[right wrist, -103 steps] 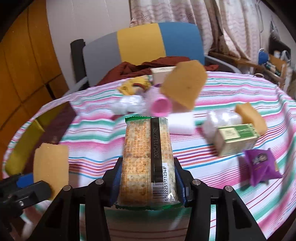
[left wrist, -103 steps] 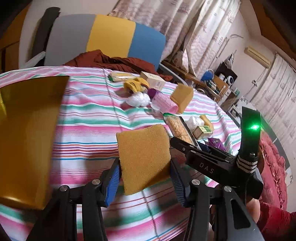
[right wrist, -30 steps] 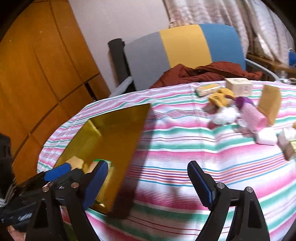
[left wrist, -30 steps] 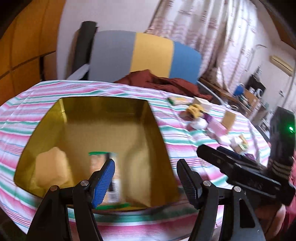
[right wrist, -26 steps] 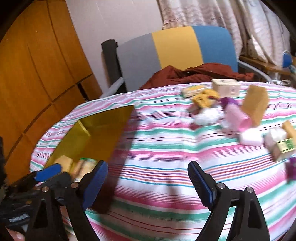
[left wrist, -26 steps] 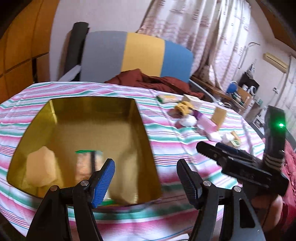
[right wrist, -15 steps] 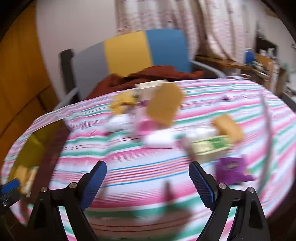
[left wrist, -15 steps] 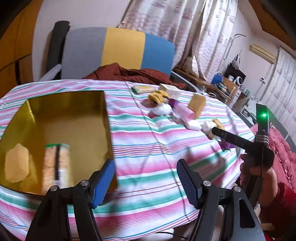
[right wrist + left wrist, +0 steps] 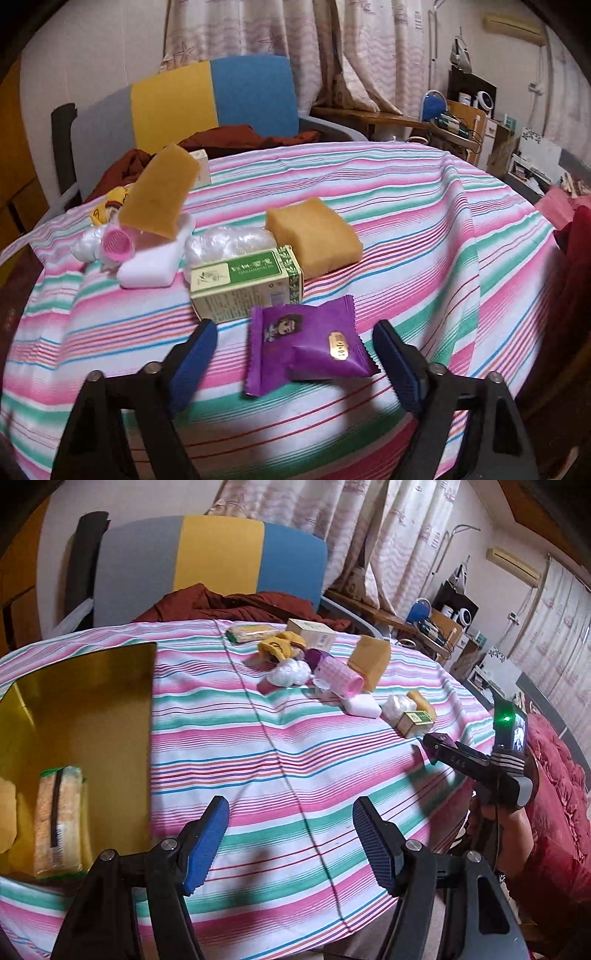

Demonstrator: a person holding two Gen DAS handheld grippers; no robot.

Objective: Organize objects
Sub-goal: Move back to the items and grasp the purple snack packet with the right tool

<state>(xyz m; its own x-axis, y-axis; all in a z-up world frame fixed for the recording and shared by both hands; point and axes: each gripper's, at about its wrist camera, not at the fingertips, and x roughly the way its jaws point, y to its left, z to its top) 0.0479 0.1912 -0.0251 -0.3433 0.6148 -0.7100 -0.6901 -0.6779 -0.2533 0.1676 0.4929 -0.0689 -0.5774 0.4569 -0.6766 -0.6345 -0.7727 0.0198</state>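
Note:
My left gripper is open and holds nothing, low over the striped tablecloth. To its left the gold box holds a cracker packet and a yellow sponge at the frame edge. My right gripper hangs over two purple snack packets. Its jaws are closing with the packets between them, and the pads do not touch the packets. Just behind the packets lies a green carton. From the left wrist view the right gripper reaches in at the table's right edge.
A pile sits mid-table: pink roller, white soap, plastic wad, flat sponge, leaning sponge. A chair with dark red cloth stands behind the table. The table edge drops off to the right.
Both views have swung right, from the gold box toward the pile. The right gripper has come down over the purple packets and its jaws have narrowed. The left jaws stay wide.

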